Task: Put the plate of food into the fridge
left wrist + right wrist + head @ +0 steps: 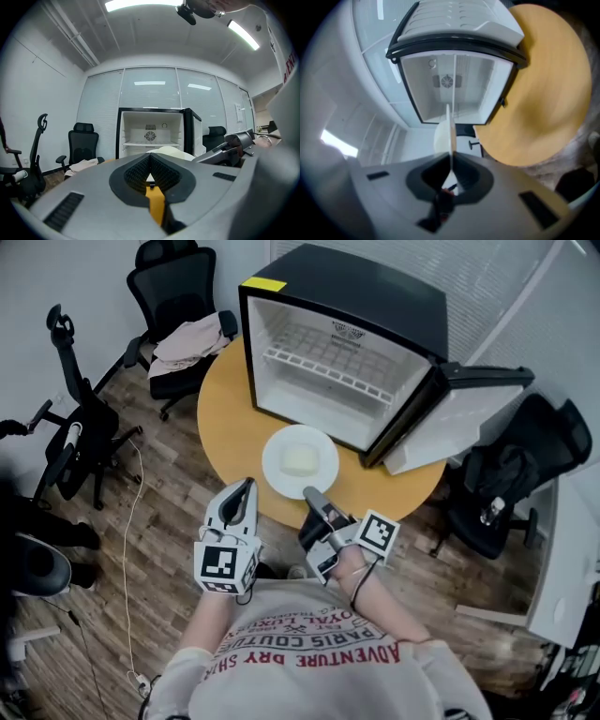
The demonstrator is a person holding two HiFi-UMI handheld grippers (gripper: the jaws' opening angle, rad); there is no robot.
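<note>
A white plate (300,461) with a pale lump of food lies on the front part of the round wooden table (225,427), just before the open mini fridge (328,371). My right gripper (311,493) is shut on the plate's near rim. In the right gripper view the plate (451,136) shows edge-on as a thin white line between the jaws of that gripper (451,157), with the fridge (454,84) beyond. My left gripper (247,484) hangs beside the plate's left edge, shut and empty; its own view has the left gripper (150,156) facing the fridge (150,133).
The fridge door (459,418) stands swung open to the right. Inside is a wire shelf (328,371). A black office chair (183,324) with cloth on it stands behind the table, another chair (511,484) at the right, a further one (75,437) at the left.
</note>
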